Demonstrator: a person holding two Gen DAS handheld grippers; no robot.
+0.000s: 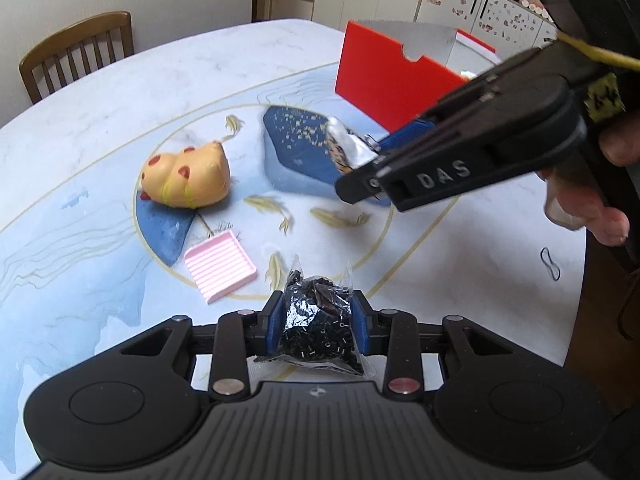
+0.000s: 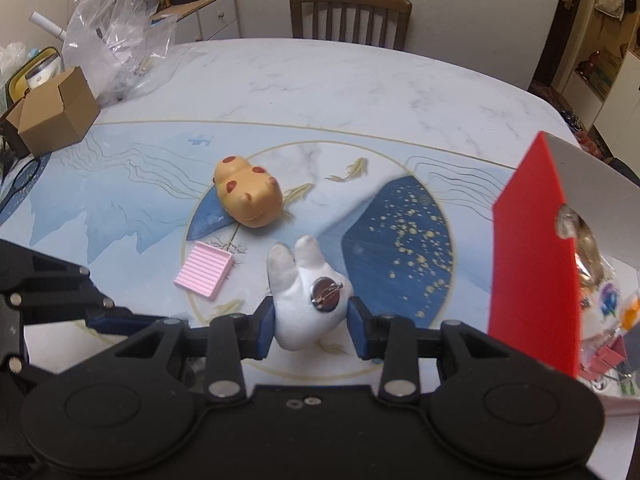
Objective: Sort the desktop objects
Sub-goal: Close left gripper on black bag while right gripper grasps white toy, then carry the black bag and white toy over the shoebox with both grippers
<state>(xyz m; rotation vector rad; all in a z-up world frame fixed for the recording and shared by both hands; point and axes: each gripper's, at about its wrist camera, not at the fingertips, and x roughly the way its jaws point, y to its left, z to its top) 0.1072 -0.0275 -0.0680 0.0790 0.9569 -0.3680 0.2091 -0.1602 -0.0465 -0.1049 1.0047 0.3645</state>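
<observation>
My left gripper (image 1: 318,322) is shut on a clear bag of small black beads (image 1: 320,320), held above the table. My right gripper (image 2: 311,322) is shut on a white plush rabbit brooch (image 2: 308,300) with a metal pin on its back; it also shows in the left wrist view (image 1: 352,152). An orange squishy toy with red spots (image 1: 186,174) (image 2: 248,190) and a pink ribbed square tray (image 1: 220,266) (image 2: 204,274) lie on the table. A red and white box (image 1: 392,80) (image 2: 536,264) stands open at the right, with several items inside.
A brown cardboard box (image 2: 56,114) and a crumpled clear plastic bag (image 2: 116,36) sit at the far left of the table. A black rubber band (image 1: 550,264) lies near the right edge. A wooden chair (image 2: 350,16) stands behind the table.
</observation>
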